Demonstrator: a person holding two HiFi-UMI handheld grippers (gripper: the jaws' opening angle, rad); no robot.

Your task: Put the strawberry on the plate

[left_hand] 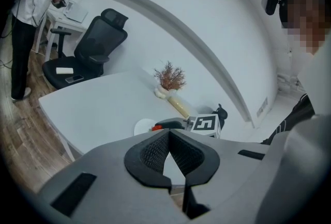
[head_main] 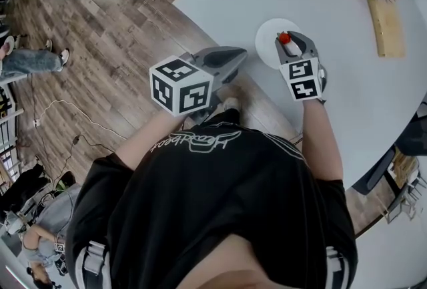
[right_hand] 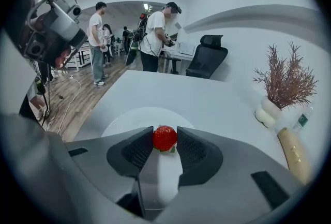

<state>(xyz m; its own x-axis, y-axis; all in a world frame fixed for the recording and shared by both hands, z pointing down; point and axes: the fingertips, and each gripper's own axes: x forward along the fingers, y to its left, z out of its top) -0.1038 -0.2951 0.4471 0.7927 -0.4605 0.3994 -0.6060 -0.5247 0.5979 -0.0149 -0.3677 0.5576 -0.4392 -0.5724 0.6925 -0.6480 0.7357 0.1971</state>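
- My right gripper point(right_hand: 165, 134) is clamped on the strawberry point(right_hand: 164, 138), pads pressing both sides, so the fruit can't roll while I position it.
- The strawberry sits over the white plate point(right_hand: 126, 119), toward its near part. I can't tell whether it touches the surface.
- I judge that what's left is the release: part the jaws gently so the fruit settles instead of tumbling off the rim.
- My left gripper point(left_hand: 169, 132) has its jaws together on nothing, held back off the table point(head_main: 333, 1) edge, since one gripper is enough here.
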